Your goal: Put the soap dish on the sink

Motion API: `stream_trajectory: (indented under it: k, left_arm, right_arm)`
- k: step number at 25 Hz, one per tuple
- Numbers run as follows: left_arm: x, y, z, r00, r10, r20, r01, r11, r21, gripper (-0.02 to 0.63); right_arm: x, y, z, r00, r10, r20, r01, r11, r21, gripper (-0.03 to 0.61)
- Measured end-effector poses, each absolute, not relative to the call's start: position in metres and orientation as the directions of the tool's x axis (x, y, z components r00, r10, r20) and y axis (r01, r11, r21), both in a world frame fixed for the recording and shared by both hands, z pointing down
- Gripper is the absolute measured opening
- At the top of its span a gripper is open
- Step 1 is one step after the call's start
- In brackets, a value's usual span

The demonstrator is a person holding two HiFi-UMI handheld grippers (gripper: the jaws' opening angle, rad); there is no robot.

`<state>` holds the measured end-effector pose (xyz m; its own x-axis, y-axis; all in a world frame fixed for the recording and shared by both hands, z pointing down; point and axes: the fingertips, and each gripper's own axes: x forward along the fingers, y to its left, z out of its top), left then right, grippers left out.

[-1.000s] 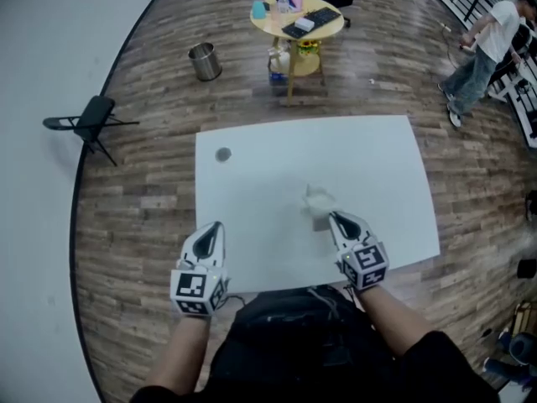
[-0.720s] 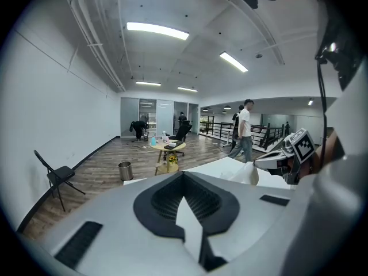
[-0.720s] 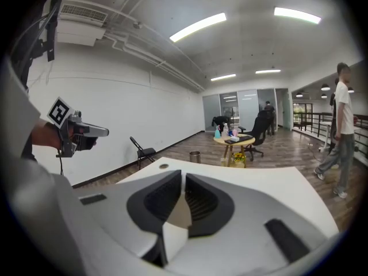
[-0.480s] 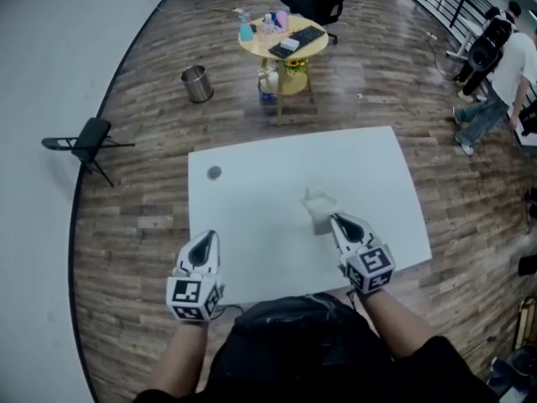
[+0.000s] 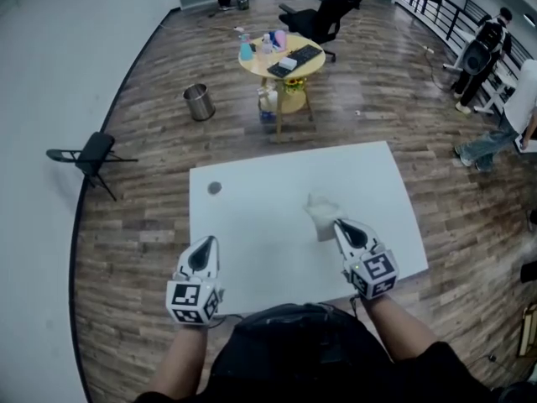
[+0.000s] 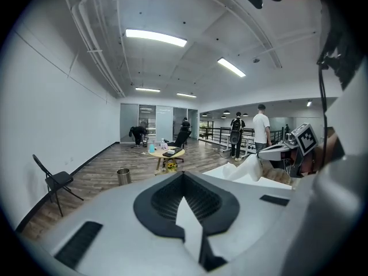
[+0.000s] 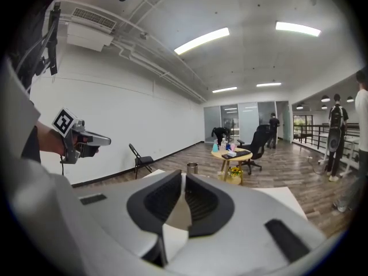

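Note:
A white soap dish sits at the tip of my right gripper, which is shut on it, over the right half of the white table. In the left gripper view the dish hangs above the table's surface, held by the right gripper. A thin white edge shows between the jaws of the right gripper in its own view. My left gripper is shut with nothing in it, near the table's front left. A small grey round disc lies at the table's far left.
Beyond the table stand a round wooden side table with bottles and a keyboard, a metal bin, a black folding chair and an office chair. People stand by a railing at the far right.
Both grippers have risen, the right one more, carrying the white dish up with it. The head view has tilted to show more of the room.

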<state>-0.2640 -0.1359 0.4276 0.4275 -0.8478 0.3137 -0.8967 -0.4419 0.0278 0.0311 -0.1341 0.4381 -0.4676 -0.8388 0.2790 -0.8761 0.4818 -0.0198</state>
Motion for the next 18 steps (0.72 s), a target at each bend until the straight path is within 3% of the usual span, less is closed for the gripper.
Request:
stream_trajectory:
  k: [18]
  left_arm:
    - [-0.271, -0.134, 0.418, 0.41, -0.865, 0.289, -0.907, -0.419, 0.032, -0.011]
  right_arm:
    - [0.036, -0.137, 0.389, -0.477, -0.862, 0.174, -0.877, 0.479, -0.03, 0.034]
